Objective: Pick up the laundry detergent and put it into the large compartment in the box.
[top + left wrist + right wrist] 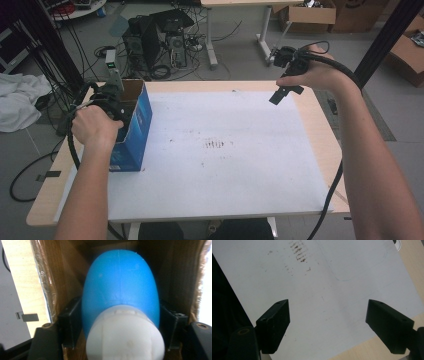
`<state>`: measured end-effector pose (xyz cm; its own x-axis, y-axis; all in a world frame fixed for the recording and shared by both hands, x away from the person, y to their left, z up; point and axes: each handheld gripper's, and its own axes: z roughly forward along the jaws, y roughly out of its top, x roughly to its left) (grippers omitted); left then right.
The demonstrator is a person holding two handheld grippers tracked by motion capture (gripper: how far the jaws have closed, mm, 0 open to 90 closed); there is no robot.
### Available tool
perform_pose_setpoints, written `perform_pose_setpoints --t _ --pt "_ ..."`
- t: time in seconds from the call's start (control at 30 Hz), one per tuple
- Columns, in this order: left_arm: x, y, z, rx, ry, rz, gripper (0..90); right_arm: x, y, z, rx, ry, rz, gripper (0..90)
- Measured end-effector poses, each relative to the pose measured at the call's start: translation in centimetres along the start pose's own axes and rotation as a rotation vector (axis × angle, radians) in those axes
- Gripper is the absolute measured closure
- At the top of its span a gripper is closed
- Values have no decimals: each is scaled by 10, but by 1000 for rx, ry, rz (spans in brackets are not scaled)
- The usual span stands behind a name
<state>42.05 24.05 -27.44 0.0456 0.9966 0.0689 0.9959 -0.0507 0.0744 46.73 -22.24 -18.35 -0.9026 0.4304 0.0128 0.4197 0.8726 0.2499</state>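
Nearest in left gripper view: left gripper (120,322) clamped on a blue-and-white bulb-shaped object (121,297), black jaws pressed flat against its two flanks, inside the open cardboard box (50,290). Object smooth, matte, rounded; blue dome ahead, white ribbed collar nearer the camera; likely plastic, exact kind hard to tell. Box lining brown corrugated card, torn fuzzy rim at right, glossy tape along the left edge. Judged step: moving the object through the box mouth, direction unknown. Best done straight along the box axis, grip kept square on the widest part since a curved shell could slip; flaps to be avoided. Seen from above: left hand (95,125) at the blue box (137,125) near the table's left edge, white sheet (225,165) scuffed with brown marks at centre, pale wood table (320,120) beneath. Farther: right gripper (285,92) held above the far right corner, jaws spread wide, empty. Beyond, floor with computer tower (160,40) and cables.
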Motion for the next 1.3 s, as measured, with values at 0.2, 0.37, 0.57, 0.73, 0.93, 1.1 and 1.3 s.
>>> perform_pose_setpoints --t 0.2,0.37,0.57,0.73,0.93,1.1,1.3 --pt "0 -2 -13 -16 -2 6 272 0 -1 0 -2 1 0 194" --pt "-2 -4 -30 -45 -16 18 240 1 -2 -1 -6 1 0 195" --pt "-8 -6 -51 -64 -12 53 185 2 -3 -2 -6 1 5 194" --pt "-19 -9 -64 -91 -23 89 155 3 -3 -3 -10 2 3 194" --pt "-45 -10 -73 -88 -13 169 134 4 -3 -3 -7 3 7 194" --pt "-66 -12 -78 -106 -10 236 103 4 -5 -3 -7 2 13 193" --pt "-91 -17 -79 -114 -15 304 88 6 -7 -5 -5 -1 15 194"
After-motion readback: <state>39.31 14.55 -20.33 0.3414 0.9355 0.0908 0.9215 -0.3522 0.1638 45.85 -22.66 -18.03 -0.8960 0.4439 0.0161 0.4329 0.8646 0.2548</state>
